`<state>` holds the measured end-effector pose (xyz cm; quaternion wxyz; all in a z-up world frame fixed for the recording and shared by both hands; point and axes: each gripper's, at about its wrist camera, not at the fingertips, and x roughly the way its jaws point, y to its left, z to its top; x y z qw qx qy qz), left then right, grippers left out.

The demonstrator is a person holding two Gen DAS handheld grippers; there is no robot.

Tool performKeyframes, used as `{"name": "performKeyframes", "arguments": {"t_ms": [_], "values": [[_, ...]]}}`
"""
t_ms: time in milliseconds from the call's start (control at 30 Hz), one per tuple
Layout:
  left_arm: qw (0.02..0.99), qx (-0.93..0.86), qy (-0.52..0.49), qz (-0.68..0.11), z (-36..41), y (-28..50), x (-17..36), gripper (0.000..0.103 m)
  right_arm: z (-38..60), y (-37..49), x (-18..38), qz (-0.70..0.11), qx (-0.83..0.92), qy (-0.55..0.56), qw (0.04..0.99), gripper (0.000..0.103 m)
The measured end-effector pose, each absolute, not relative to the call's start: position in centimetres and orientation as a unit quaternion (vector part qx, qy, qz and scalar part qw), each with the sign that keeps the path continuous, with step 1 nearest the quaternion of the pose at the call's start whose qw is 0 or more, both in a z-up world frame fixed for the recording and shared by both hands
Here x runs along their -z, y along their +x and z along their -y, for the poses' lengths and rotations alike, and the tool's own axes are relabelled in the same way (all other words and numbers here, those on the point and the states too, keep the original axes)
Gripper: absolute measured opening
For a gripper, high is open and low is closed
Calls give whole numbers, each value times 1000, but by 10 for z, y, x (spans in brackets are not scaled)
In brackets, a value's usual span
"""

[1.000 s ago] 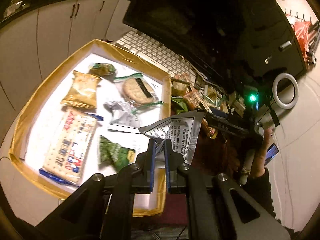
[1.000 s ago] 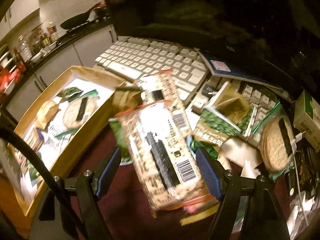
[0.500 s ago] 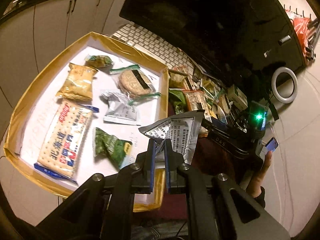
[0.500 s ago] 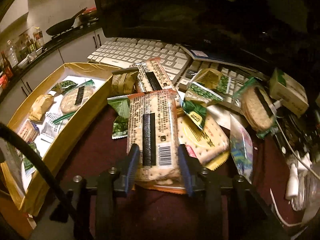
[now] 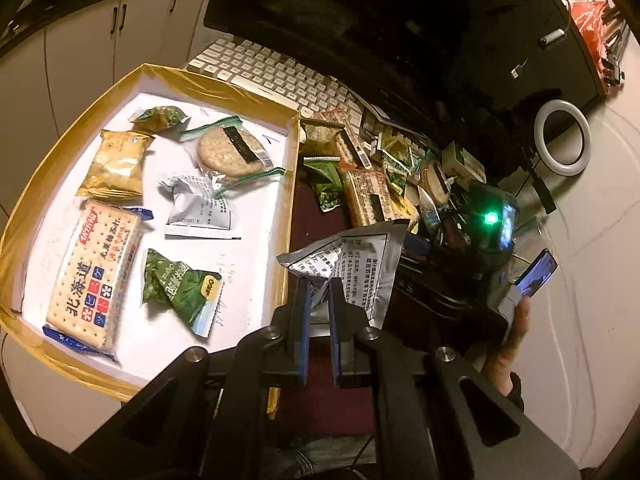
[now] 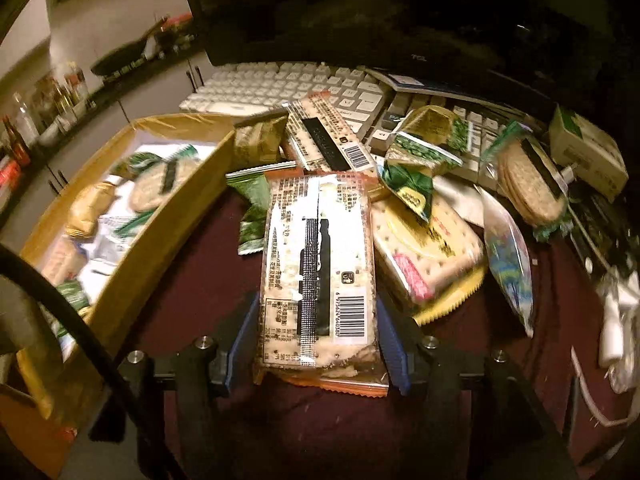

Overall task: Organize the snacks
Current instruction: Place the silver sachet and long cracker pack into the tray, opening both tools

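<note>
My left gripper (image 5: pixel 319 284) is shut on the corner of a silver foil packet (image 5: pixel 360 256), held in the air just right of the gold-rimmed tray (image 5: pixel 290 208). The tray holds several snacks, among them a large cracker pack (image 5: pixel 94 268) and a round biscuit (image 5: pixel 232 152). In the right wrist view my right gripper (image 6: pixel 316 300) straddles a long orange-edged cracker pack (image 6: pixel 316 248) lying on the maroon table. Its jaws are opening, and the blue pads (image 6: pixel 244 328) sit at the pack's two long edges without clearly squeezing it.
A heap of loose snacks (image 6: pixel 424 248) lies right of the tray, spilling onto a white keyboard (image 6: pixel 280 84) under a dark monitor. A small green box (image 6: pixel 584 152) and cables lie at the far right. A hand (image 5: pixel 516 328) holds the other gripper.
The left gripper has carried the foil packet rightwards, past the tray's right rim. The right jaws were wide, narrowed above the cracker pack, then widened again around it as the gripper came closer.
</note>
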<state>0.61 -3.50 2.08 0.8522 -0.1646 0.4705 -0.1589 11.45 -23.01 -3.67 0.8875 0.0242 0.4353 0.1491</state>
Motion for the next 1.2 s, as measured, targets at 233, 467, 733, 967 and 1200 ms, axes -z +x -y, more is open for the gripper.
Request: {"name": "performKeyframes", "arguments": {"t_ms": [233, 467, 733, 967, 1200], "values": [[845, 173, -154, -481, 49, 13, -13, 9, 274, 79, 47, -425, -185, 151, 873, 56], [839, 182, -134, -495, 71, 21, -3, 9, 284, 63, 43, -389, -194, 176, 883, 56], [842, 180, -152, -485, 58, 14, -8, 9, 276, 54, 30, -362, -207, 157, 895, 56], [852, 161, -188, -461, 7, 7, -29, 9, 238, 65, 1, -364, -267, 163, 878, 56], [851, 112, -219, -464, -54, 29, -33, 9, 179, 95, -13, -394, -286, 138, 863, 56]]}}
